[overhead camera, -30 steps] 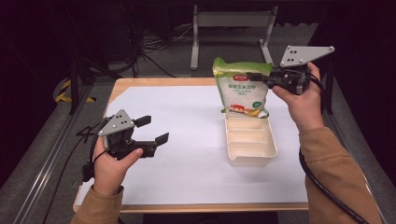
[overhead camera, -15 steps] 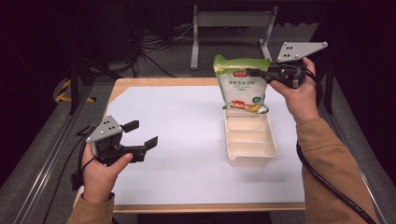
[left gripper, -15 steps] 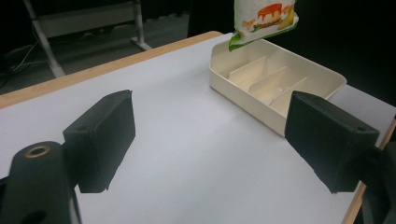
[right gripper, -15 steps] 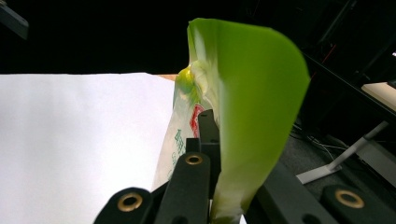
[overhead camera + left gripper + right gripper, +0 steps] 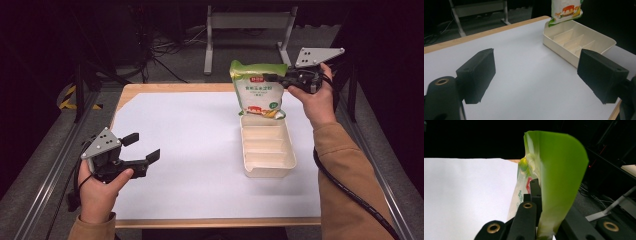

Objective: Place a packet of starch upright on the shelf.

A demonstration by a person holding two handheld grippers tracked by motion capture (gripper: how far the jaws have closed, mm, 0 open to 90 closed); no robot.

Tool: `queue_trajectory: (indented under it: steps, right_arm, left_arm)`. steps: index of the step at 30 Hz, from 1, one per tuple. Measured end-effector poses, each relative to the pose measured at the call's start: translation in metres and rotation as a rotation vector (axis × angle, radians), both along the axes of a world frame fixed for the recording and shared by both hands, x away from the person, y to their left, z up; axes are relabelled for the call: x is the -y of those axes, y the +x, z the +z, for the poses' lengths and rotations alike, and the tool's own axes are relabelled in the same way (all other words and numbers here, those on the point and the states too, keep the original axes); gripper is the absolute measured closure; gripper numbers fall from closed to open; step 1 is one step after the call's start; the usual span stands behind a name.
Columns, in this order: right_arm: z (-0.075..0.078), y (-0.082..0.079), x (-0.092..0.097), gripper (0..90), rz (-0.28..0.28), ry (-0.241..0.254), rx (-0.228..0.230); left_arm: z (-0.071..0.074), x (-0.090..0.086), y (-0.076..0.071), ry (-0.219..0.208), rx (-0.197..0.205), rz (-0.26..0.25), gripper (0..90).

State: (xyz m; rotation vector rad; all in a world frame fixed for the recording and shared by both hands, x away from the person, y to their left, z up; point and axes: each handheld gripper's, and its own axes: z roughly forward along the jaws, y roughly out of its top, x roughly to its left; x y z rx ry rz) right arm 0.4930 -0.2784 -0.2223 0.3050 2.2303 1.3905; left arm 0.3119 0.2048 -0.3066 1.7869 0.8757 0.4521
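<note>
A green and white snack bag (image 5: 257, 90) hangs upright over the far end of a cream tray (image 5: 267, 147) with ribbed dividers. My right gripper (image 5: 272, 79) is shut on the bag's upper right edge; in the right gripper view the green bag (image 5: 554, 180) is pinched between the black jaws. The bag's bottom (image 5: 566, 11) hovers just above the tray's (image 5: 579, 43) far wall. My left gripper (image 5: 142, 147) is held low over the white sheet at the near left, jaws wide apart with nothing between them (image 5: 536, 80).
A white sheet (image 5: 200, 145) covers the wooden table (image 5: 210, 222). Metal rails run along both sides, and a metal stand (image 5: 245, 35) and cables lie on the dark floor beyond the far edge.
My left gripper has drawn back toward the near left corner. My right gripper has shifted the bag slightly down and toward the tray's far end.
</note>
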Motion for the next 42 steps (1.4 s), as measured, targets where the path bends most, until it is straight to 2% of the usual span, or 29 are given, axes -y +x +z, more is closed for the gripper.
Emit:
queue_trajectory:
  steps: [11,20,34,42]
  right_arm:
    - [-0.015,0.011,0.002,89.4,0.012,-0.02,-0.017]
    - [-0.029,0.02,0.004,89.4,-0.005,-0.036,-0.04]
    - [-0.054,0.033,0.006,89.3,-0.029,-0.031,-0.083]
    - [-0.063,0.034,0.006,89.2,-0.03,-0.029,-0.099]
  left_arm:
    - [-0.002,-0.004,-0.002,0.006,-0.01,0.014,15.7]
    - [-0.004,-0.004,-0.001,0.01,-0.013,0.014,15.6]
    - [-0.005,-0.006,0.0,0.008,-0.016,0.02,15.6]
    - [-0.005,-0.006,0.001,0.009,-0.016,0.02,15.6]
